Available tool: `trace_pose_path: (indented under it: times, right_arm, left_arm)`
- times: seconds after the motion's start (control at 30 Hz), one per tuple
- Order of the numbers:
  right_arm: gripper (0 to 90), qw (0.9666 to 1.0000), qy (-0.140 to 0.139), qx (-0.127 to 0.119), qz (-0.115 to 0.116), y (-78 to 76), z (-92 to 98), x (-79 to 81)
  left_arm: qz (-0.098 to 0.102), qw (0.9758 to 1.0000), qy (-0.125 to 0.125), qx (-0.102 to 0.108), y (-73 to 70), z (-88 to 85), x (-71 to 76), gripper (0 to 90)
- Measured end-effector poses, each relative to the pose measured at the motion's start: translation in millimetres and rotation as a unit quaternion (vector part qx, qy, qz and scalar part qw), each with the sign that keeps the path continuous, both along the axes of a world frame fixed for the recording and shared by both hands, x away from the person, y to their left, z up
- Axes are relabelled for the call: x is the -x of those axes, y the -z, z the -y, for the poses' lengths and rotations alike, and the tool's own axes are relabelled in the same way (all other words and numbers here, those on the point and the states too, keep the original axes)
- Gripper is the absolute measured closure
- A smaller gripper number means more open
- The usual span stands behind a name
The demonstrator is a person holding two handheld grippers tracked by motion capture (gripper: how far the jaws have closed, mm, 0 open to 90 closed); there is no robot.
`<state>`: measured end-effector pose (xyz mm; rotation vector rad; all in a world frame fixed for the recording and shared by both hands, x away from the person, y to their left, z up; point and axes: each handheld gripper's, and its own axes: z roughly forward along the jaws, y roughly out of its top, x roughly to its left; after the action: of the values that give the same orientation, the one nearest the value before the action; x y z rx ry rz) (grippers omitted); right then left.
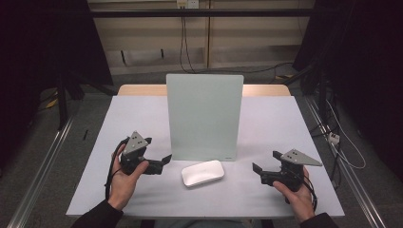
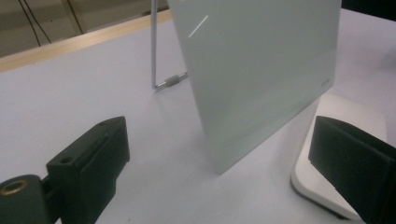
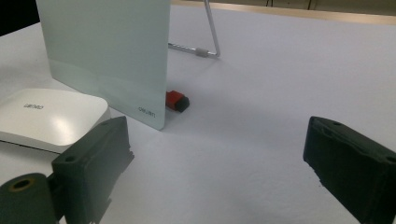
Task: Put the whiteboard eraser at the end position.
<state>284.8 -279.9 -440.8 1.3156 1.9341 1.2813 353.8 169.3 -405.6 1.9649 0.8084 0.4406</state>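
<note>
A pale green glass board (image 1: 204, 116) stands upright mid-table, leaning back on a wire stand (image 2: 164, 83) (image 3: 205, 50). In front of it lies a flat white rounded pad (image 1: 202, 173) (image 2: 345, 126) (image 3: 46, 116). A small red and black object (image 3: 177, 101) lies behind the board's lower corner. My left gripper (image 1: 164, 161) (image 2: 224, 172) is held to the left of the pad, jaws open and holding nothing, aimed at the board's edge. My right gripper (image 1: 261, 164) (image 3: 219, 172) is held to the right of the pad, jaws wide open with nothing between them.
The white table top (image 1: 133, 118) has a wooden strip (image 1: 142, 89) along its far edge. Cables (image 1: 342, 147) and rails run on the floor to either side. Bare table surface lies left and right of the board.
</note>
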Motion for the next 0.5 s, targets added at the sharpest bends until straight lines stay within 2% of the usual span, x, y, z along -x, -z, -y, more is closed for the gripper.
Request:
trace_pose_path:
  times: [0.07, 0.13, 0.2, 0.27, 0.37, 0.43, 0.5]
  right_arm:
    - [7.1, 1.0000, 0.001, 0.000, -0.001, 0.1, 0.4, -0.2]
    - [7.1, 1.0000, 0.002, 0.000, -0.001, 0.1, 0.6, -0.2]
    - [7.1, 1.0000, 0.001, 0.000, -0.001, 0.2, 0.3, -0.2]
    - [7.1, 1.0000, 0.000, 0.000, -0.002, 0.3, 0.3, -0.3]
    - [7.1, 1.0000, 0.002, -0.002, -0.004, 0.6, 0.9, -0.5]
    - [7.1, 1.0000, 0.003, -0.001, -0.004, 0.7, 1.2, -0.6]
    - [7.1, 1.0000, 0.003, -0.001, -0.004, 0.8, 1.4, -0.6]
  left_arm:
    - [-0.002, 1.0000, -0.007, 0.001, 2.1, -4.1, 2.0, 5.2]
    - [0.000, 0.9996, -0.028, -0.005, 4.9, -9.0, 4.3, 5.1]
    - [-0.012, 0.9995, -0.028, 0.003, 8.4, -13.7, 5.4, 4.8]
    - [-0.004, 0.9995, -0.032, -0.001, 10.9, -17.4, 8.4, 4.8]
    - [-0.015, 0.9996, -0.024, 0.002, 14.8, -22.8, 11.6, 4.7]
    - [-0.015, 0.9995, -0.027, -0.002, 17.5, -25.9, 14.1, 4.7]
    - [-0.019, 0.9993, -0.031, 0.005, 19.8, -29.4, 16.1, 4.7]
